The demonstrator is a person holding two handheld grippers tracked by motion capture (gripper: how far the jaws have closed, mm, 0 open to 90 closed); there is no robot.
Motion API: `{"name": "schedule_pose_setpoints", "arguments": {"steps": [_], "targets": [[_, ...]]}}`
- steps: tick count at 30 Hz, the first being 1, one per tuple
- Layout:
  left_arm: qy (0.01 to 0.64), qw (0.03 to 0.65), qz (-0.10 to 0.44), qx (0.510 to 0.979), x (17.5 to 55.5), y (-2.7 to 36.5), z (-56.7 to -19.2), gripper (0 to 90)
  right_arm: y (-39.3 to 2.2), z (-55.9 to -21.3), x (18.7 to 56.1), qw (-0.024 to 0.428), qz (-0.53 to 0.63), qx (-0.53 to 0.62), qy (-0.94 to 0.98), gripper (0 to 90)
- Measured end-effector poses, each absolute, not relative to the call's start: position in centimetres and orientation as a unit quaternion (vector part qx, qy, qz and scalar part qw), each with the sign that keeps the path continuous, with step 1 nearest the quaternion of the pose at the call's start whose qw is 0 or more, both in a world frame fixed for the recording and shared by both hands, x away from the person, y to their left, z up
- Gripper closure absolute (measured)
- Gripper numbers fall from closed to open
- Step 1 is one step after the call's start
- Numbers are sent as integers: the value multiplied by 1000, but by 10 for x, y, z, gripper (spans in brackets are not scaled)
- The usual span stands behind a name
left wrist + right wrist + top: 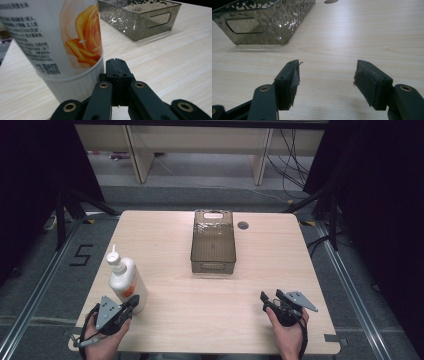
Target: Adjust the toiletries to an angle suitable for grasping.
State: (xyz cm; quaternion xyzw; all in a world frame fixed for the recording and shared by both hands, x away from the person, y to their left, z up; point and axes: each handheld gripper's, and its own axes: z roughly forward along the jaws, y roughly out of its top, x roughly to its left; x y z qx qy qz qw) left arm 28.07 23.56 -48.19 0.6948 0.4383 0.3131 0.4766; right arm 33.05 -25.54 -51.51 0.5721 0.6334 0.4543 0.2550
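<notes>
1. The white plastic bottle with an orange flower label (126, 279) stands upright at the near left of the pale wooden table (170, 320), well apart from the smoky translucent plastic basket (213, 245) at the far centre.
2. The left gripper (116, 65) has its jaws pressed together with nothing between them; its tip sits just beside the bottle's base, at its right.
3. The right gripper (327, 75) rests at the near right with its jaws wide and empty.
4. Risk: pushed forward while closed, the left tip would likely nudge the tall bottle and topple it.
5. Risk: jaws opened too little could clip the bottle's rounded wall and slide it away.
</notes>
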Motion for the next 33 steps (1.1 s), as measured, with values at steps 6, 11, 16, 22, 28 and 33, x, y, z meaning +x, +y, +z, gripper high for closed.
{"name": "schedule_pose_setpoints", "arguments": {"steps": [6, 11, 16, 22, 28, 33], "targets": [[461, 470, 321, 682, 280, 253, -482, 900, -255, -515, 330, 255, 454, 573, 633, 370], [480, 466, 328, 667, 282, 266, -480, 900, -256, -515, 330, 257, 451, 573, 634, 371], [492, 466, 334, 656, 286, 274, -480, 899, -256, -515, 331, 255, 453, 573, 634, 370], [510, 459, 341, 643, 292, 286, -481, 900, -257, -514, 329, 258, 452, 570, 635, 370], [522, 458, 347, 630, 300, 294, -482, 899, -257, -514, 329, 258, 452, 571, 635, 369], [529, 460, 350, 621, 305, 299, -483, 899, -253, -514, 328, 240, 457, 589, 622, 369]]}}
